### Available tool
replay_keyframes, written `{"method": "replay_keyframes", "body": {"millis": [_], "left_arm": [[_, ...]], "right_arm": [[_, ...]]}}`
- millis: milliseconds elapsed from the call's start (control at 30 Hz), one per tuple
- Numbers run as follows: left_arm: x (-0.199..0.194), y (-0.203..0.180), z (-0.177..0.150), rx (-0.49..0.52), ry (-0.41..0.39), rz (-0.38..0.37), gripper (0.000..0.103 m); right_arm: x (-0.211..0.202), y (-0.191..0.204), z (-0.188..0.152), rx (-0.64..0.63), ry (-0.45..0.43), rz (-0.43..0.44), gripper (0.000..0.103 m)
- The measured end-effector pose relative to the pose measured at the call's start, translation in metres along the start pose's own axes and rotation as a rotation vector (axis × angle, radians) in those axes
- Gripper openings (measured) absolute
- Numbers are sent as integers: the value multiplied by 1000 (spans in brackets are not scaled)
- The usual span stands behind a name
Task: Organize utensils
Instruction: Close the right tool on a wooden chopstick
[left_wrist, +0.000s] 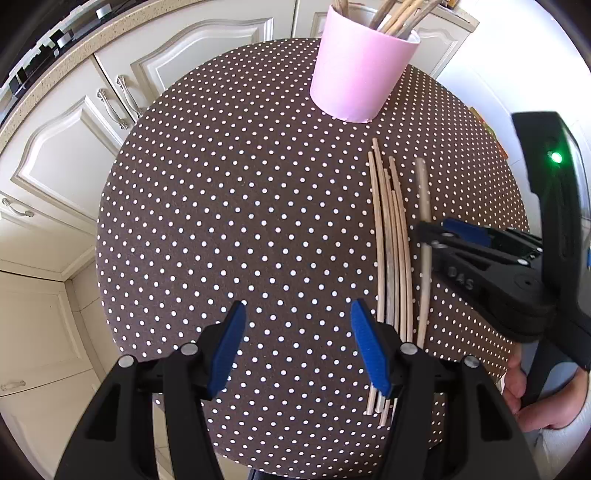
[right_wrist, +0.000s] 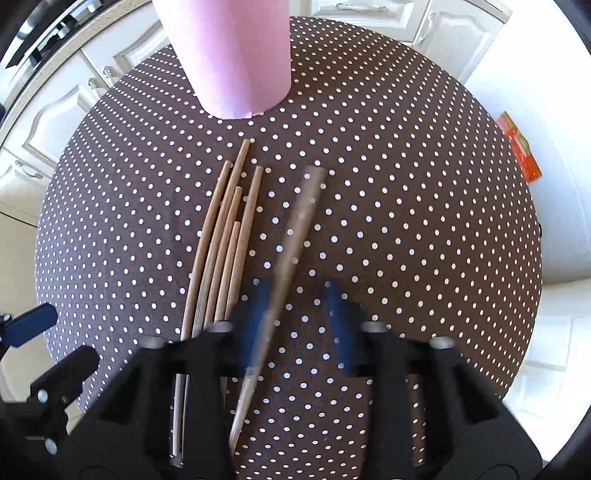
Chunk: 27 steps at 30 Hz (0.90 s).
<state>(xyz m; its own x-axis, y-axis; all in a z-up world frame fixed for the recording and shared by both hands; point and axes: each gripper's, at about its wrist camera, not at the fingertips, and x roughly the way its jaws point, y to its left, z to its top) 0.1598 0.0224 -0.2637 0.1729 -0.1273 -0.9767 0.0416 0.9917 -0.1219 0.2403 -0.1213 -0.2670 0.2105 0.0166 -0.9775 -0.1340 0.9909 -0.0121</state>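
Straddling one chopstick (right_wrist: 295, 236) — right gripper (right_wrist: 299, 325), pink cup (left_wrist: 360, 70) beyond

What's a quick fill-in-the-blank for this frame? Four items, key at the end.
1. The cup holding sticks is ___ in colour.
2. The tablecloth is brown with white ___.
3. The hand-held gripper with the lone thicker stick between its fingers is the ___ one.
4. The left hand-held gripper holds ___.

Missing words: pink; dots; right; nothing.
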Motion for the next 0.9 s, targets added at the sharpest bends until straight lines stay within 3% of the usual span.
{"method": "replay_keyframes", "body": {"millis": [200, 400, 633, 900], "left_arm": [[9, -6, 15, -4, 15, -29, 59], [22, -26, 38, 24, 29, -40, 59], [43, -47, 59, 62, 61, 0, 59], [67, -70, 72, 78, 93, 48, 59]], "right_arm": [[-1, -27, -9, 87, -35, 141, 14], [0, -47, -14, 137, -41, 247, 12], [-8, -79, -20, 163, -54, 305, 9], [-10, -78, -22, 186, -49, 340, 9]]}}
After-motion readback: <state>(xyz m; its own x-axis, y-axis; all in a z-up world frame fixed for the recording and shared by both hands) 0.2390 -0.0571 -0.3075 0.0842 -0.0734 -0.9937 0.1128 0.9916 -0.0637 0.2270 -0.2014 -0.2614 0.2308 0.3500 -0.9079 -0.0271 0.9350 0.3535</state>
